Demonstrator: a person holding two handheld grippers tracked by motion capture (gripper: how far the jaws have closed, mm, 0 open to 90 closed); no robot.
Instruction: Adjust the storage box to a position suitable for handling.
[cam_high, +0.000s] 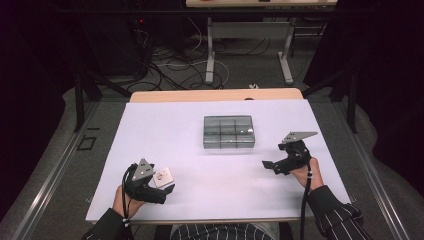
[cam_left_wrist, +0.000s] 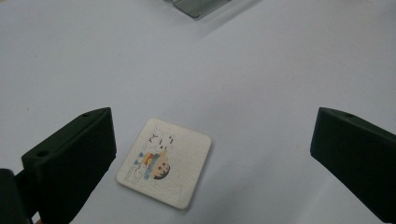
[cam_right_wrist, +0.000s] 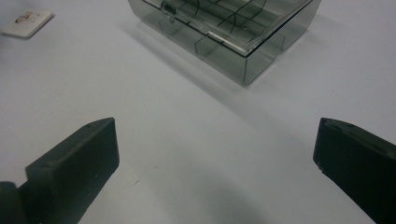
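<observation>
Left gripper (cam_left_wrist: 212, 154): jaws spread wide, nothing held. Between them, closer to the jaw at the left of the left gripper view, a small square card (cam_left_wrist: 164, 162) lies flat on the white table (cam_left_wrist: 261, 70). Card has rounded corners and a printed cartoon figure, face up. Card edge sits just beside that jaw; contact cannot be told. The other jaw stands well apart from the card. In the high view the left gripper (cam_high: 167, 187) sits low at the near left of the table, the card (cam_high: 163, 176) partly under its front end.

Right gripper (cam_right_wrist: 215, 158): jaws also wide open, empty, bare table between them. Ahead of these jaws, well apart, stands a smoky transparent compartment box (cam_right_wrist: 229, 32) with a closed lid and inner dividers. Far off to the upper left of the right gripper view lies the same card (cam_right_wrist: 27, 22). In the high view the right gripper (cam_high: 270, 165) hovers at the near right, the box (cam_high: 228, 131) mid-table, between and beyond both grippers.
</observation>
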